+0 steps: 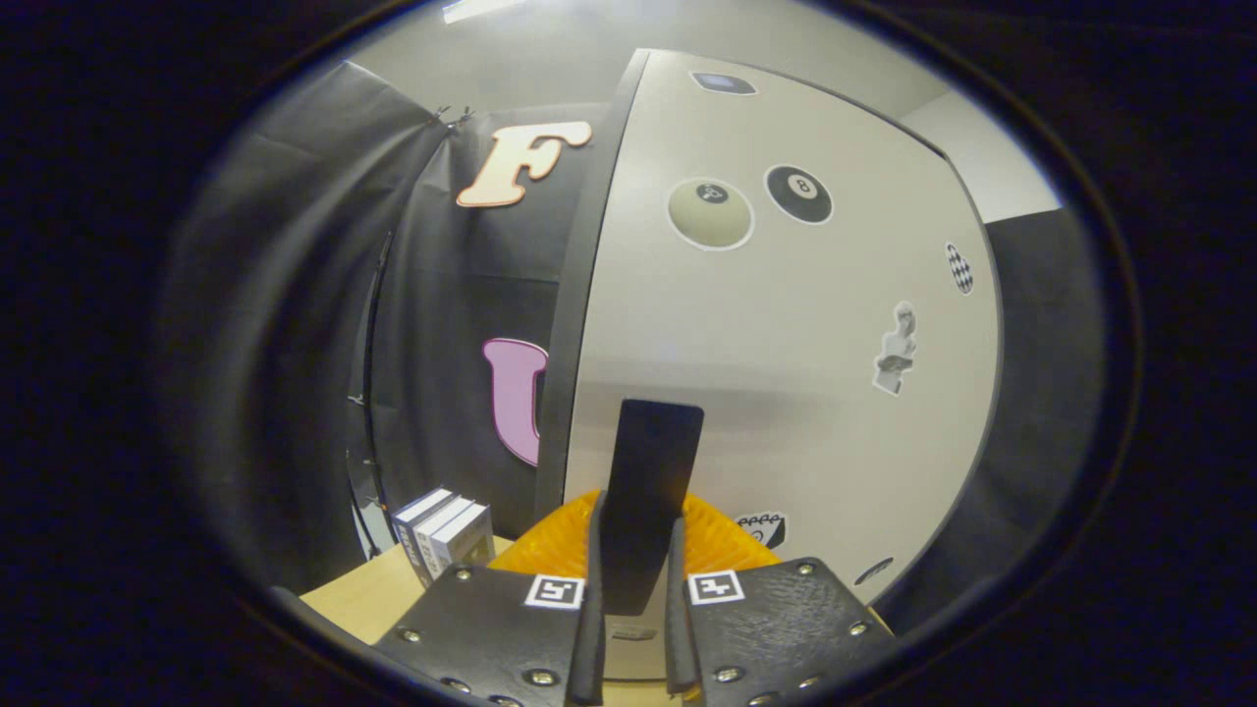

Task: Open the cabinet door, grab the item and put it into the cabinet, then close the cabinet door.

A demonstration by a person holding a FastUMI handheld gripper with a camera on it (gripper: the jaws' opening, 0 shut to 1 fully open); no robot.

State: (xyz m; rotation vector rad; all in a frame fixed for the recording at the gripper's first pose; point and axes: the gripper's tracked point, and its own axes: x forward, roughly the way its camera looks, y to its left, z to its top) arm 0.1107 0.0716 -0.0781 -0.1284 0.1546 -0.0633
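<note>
Gripper (633,589) pinches a flat dark slab (648,491), both fingers pressed on its lower end, slab sticking up between them. Orange ribbed object (717,545) sits just behind the fingers, partly hidden. Straight ahead and close: pale cabinet door (786,393) with stickers, looks closed. Ahead and left of the fingers, small boxes (444,535) stand on the wooden tabletop (368,599).
</note>
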